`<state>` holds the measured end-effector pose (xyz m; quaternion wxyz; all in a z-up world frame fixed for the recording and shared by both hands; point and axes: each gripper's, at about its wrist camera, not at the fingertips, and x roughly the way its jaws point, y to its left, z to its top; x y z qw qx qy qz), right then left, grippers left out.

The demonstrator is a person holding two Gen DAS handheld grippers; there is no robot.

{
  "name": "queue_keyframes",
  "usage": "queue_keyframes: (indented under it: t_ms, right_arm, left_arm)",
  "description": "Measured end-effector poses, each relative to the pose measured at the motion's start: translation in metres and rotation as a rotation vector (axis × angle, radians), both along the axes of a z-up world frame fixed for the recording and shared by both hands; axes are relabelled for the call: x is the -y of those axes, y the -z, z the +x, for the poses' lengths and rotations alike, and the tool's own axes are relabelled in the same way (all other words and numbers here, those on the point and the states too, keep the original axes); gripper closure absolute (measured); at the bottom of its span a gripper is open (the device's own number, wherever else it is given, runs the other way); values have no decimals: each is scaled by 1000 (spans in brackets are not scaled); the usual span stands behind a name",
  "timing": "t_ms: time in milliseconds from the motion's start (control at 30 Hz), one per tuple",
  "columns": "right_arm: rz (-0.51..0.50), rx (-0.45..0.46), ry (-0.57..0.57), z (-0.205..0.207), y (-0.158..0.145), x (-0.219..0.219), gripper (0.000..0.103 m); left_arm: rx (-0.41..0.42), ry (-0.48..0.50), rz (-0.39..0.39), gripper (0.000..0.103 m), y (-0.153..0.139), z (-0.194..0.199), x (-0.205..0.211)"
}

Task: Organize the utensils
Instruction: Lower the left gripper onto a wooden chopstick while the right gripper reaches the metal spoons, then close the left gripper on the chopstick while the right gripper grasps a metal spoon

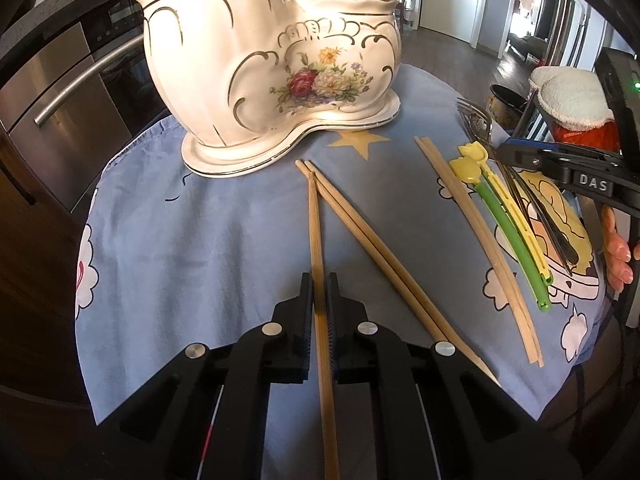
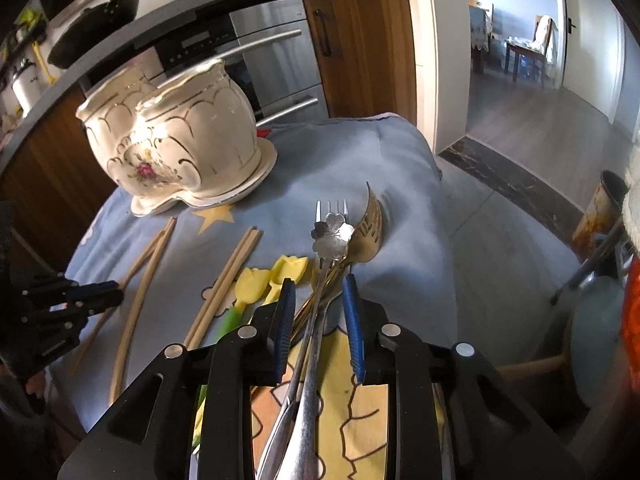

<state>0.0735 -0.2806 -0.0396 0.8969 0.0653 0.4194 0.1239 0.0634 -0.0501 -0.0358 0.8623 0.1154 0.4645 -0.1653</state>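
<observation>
On blue cloth: all utensils lie outside ceramic holder. Left gripper pinches 1 chopstick; right gripper straddles metal cutlery, fingers apart, gripping nothing.

1. A blue cartoon-print cloth covers the counter.
2. A white floral ceramic holder stands beyond the left hand-held gripper.
3. Loose chopsticks, yellow-green clips and metal cutlery lie to its right.

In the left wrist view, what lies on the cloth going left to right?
Chopstick in the left tongs → crossed chopstick pair → pale chopstick pair → green and yellow tulip-topped sticks → metal cutlery.
</observation>
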Motion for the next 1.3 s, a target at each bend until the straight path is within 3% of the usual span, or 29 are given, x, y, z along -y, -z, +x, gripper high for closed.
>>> queue_keyframes:
  t_ms: [333,567,767,933,1067,1233,1300]
  right_arm:
    - [1,2,-1,-4,-4,-2,99]
    - [15,33,-13,-13,-12,1,99]
    - [20,200,-49,-41,-38,1,100]
    - [5,250,-85,-53,-49,-6,102]
    - [-71,225,-57,-50,-44,-7,102]
    - [-96,120,-74,-40,-28,2,102]
    - [-101,104,-94,-39,-25,0,92]
  left_arm:
    - [-1,10,-3,96,-1,3,3]
    - [-2,27,7,97,-1,0,4]
    - [65,24,-23,97,-13,-9,-6]
    - [94,27,-49,97,-21,-18,-12]
    - [89,26,-43,97,-20,-20,-12]
    - [81,30,-49,97,-17,-20,-15]
    - [79,32,-52,97,-16,-20,-15]
